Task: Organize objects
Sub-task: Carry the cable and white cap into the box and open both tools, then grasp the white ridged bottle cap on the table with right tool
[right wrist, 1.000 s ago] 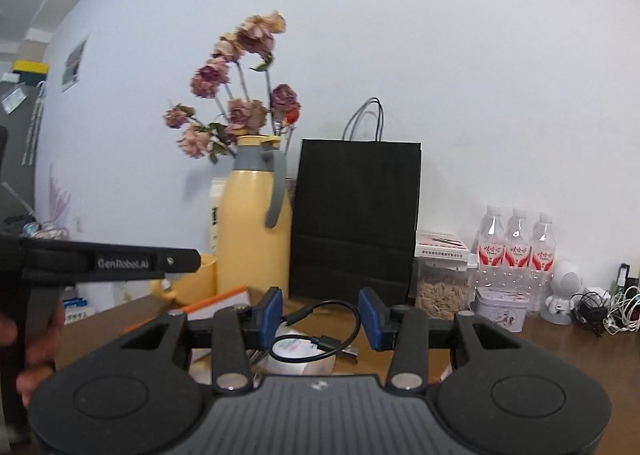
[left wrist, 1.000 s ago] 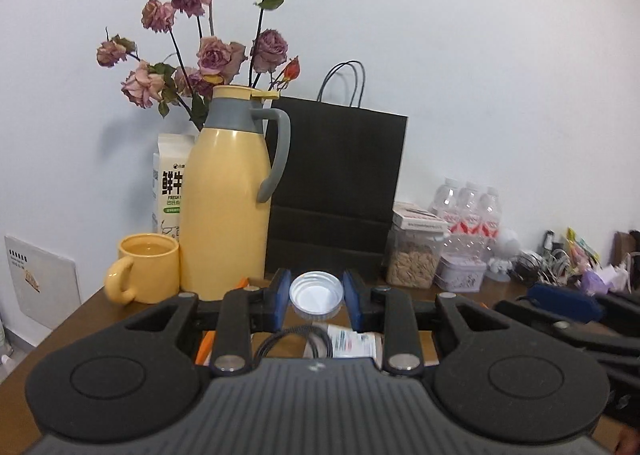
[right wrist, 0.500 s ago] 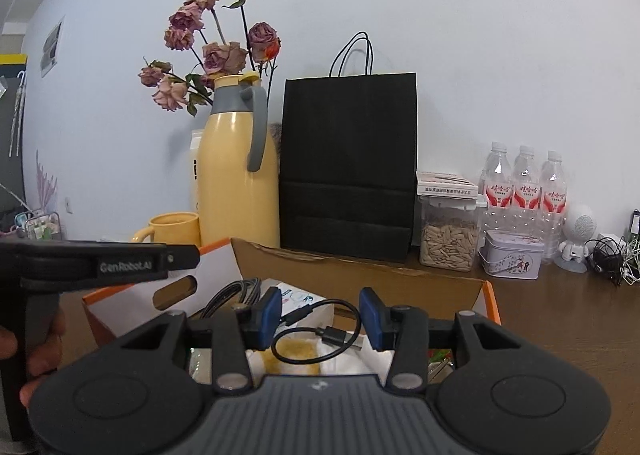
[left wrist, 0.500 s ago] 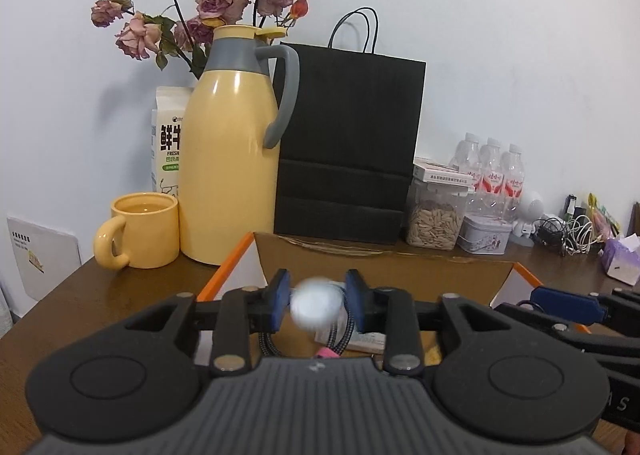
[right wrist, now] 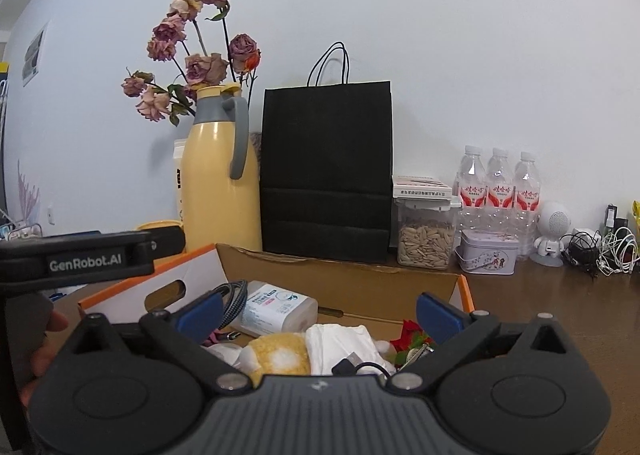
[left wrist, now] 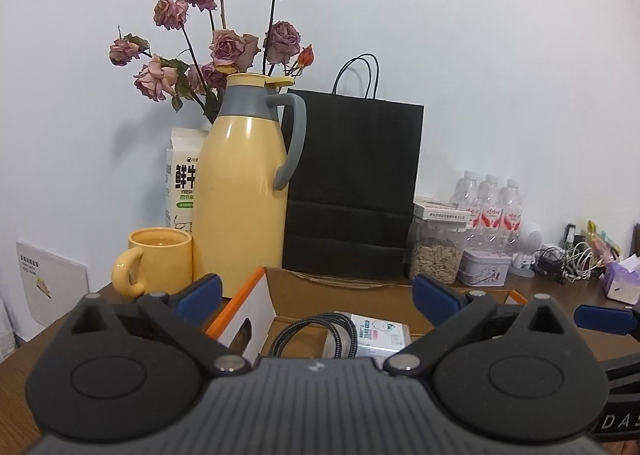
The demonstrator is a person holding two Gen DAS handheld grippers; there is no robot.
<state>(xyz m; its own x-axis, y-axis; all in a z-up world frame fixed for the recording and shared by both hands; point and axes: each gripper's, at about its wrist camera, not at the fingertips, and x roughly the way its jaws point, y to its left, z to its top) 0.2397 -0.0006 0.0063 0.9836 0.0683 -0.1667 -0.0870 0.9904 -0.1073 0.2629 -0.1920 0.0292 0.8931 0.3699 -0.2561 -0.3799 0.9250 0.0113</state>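
Both grippers hang over the open cardboard box, jaws opening wide with nothing between the pads — left gripper, right gripper. The black cable lies on the pile at 6 o'clock, the braided cable beside the white pack. To finish well, lift straight up. Box walls at 9 and 3 o'clock are close; the yellow jug at 11 crowds the left.

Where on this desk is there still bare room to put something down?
Bare wood shows on the table to the right of the cardboard box, in front of the small tin and the tangle of cables. The back row along the wall is packed, from the yellow jug to the water bottles. The box is already crowded.
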